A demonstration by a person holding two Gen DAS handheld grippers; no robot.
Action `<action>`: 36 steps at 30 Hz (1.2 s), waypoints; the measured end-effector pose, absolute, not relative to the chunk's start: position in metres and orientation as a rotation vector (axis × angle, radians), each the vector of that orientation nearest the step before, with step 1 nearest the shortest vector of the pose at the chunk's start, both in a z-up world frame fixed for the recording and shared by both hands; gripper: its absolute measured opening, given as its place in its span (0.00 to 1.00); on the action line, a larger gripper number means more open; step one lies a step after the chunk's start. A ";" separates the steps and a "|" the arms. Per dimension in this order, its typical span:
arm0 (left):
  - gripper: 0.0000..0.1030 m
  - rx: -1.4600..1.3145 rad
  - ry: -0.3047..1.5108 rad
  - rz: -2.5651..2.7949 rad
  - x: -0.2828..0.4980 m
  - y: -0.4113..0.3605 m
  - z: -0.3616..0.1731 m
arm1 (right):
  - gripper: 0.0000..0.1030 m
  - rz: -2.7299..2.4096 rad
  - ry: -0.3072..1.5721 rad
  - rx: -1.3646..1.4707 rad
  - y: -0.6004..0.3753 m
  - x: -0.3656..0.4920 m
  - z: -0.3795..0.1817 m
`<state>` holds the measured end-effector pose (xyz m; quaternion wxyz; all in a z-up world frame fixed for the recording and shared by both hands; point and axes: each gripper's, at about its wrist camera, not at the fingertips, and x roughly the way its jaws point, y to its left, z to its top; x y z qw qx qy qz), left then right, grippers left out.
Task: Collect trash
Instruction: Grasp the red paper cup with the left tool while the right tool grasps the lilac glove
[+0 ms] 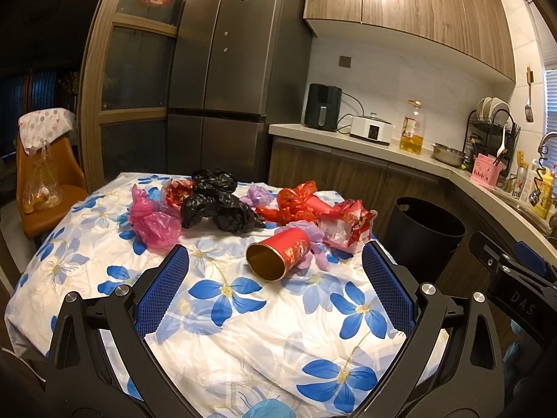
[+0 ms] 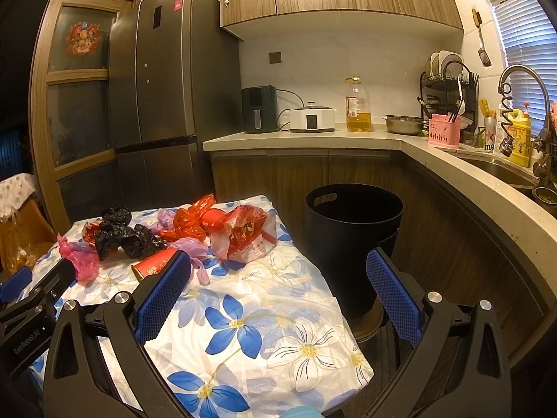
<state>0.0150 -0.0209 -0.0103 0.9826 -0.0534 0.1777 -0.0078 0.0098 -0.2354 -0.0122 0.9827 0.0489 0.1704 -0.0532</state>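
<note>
With both claws spread wide and holding nothing, this collection has yet to begin: the left claw [image 1: 275,268] hovers over the near side of the desk [image 1: 243,331], its blue pads framing the red paper cup [image 1: 278,257]. That cup lies on its side, gold mouth toward the claw, nearest of all the rubbish. Beyond the cup sits the heap: a crumpled black bag [image 1: 216,202], a pink bag [image 1: 153,223] to the cup's far left, purple film [image 1: 313,244] touching it, red foil wrapping [image 1: 296,202] and a torn red-and-white packet [image 1: 348,226] to its right.

The right claw [image 2: 278,278] hangs at the desk's corner, also released, with the black bin [image 2: 351,230] just past that corner, on the floor and open-topped.

Best bet, I'd say: close across the cup's wall near the rim, gently, since thin paper will crush and a round side may roll away. The bags should pinch easily but could drag neighbours along.

The desk wears a loose white cloth with blue flowers, wrinkled enough to snag a pad. Around it, a kitchen: steel fridge [image 2: 156,87] behind the heap, counter with air fryer [image 2: 259,109] and oil bottle [image 2: 357,104] behind the bin.
</note>
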 end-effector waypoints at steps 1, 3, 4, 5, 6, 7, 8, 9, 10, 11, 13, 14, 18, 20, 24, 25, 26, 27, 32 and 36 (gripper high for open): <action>0.95 -0.111 0.358 -0.017 0.017 -0.020 -0.013 | 0.95 -0.105 0.343 0.100 -0.236 0.011 -0.014; 0.94 -0.120 0.361 -0.023 0.022 -0.018 -0.019 | 0.95 -0.099 0.349 0.102 -0.237 0.015 -0.017; 0.92 -0.124 0.364 -0.026 0.025 -0.016 -0.023 | 0.95 -0.095 0.352 0.103 -0.237 0.018 -0.019; 0.88 -0.126 0.368 -0.028 0.028 -0.016 -0.026 | 0.95 -0.089 0.356 0.105 -0.238 0.020 -0.022; 0.86 -0.130 0.372 -0.035 0.033 -0.015 -0.031 | 0.95 -0.083 0.357 0.106 -0.238 0.022 -0.024; 0.83 -0.135 0.376 -0.039 0.036 -0.014 -0.035 | 0.95 -0.078 0.357 0.108 -0.238 0.024 -0.026; 0.79 -0.139 0.380 -0.040 0.041 -0.013 -0.040 | 0.95 -0.074 0.356 0.109 -0.239 0.026 -0.030; 0.77 -0.146 0.386 -0.045 0.047 -0.012 -0.046 | 0.95 -0.070 0.358 0.109 -0.239 0.029 -0.032; 0.72 -0.153 0.395 -0.051 0.054 -0.011 -0.052 | 0.95 -0.063 0.359 0.109 -0.239 0.032 -0.035; 0.69 -0.161 0.401 -0.058 0.061 -0.011 -0.056 | 0.95 -0.059 0.362 0.108 -0.239 0.035 -0.037; 0.66 -0.168 0.410 -0.063 0.073 -0.010 -0.064 | 0.93 -0.048 0.368 0.108 -0.238 0.041 -0.043; 0.64 -0.172 0.412 -0.066 0.081 -0.010 -0.069 | 0.89 -0.043 0.374 0.109 -0.239 0.046 -0.046; 0.56 -0.181 0.437 -0.079 0.108 -0.014 -0.084 | 0.87 -0.028 0.395 0.127 -0.242 0.064 -0.057; 0.51 -0.179 0.455 -0.082 0.121 -0.015 -0.091 | 0.82 -0.026 0.398 0.130 -0.242 0.073 -0.061; 0.38 -0.203 0.507 -0.087 0.146 -0.013 -0.104 | 0.78 -0.007 0.408 0.131 -0.239 0.092 -0.069; 0.33 -0.208 0.514 -0.094 0.151 -0.013 -0.106 | 0.76 0.005 0.415 0.132 -0.238 0.097 -0.071; 0.28 -0.213 0.521 -0.104 0.154 -0.014 -0.107 | 0.74 0.012 0.422 0.131 -0.237 0.101 -0.072; 0.26 -0.219 0.526 -0.118 0.157 -0.015 -0.109 | 0.72 0.023 0.428 0.130 -0.235 0.105 -0.074; 0.08 -0.216 0.527 -0.154 0.166 -0.017 -0.116 | 0.62 0.077 0.461 0.126 -0.224 0.125 -0.084; 0.02 -0.230 0.504 -0.155 0.161 -0.011 -0.113 | 0.56 0.121 0.498 0.131 -0.213 0.141 -0.092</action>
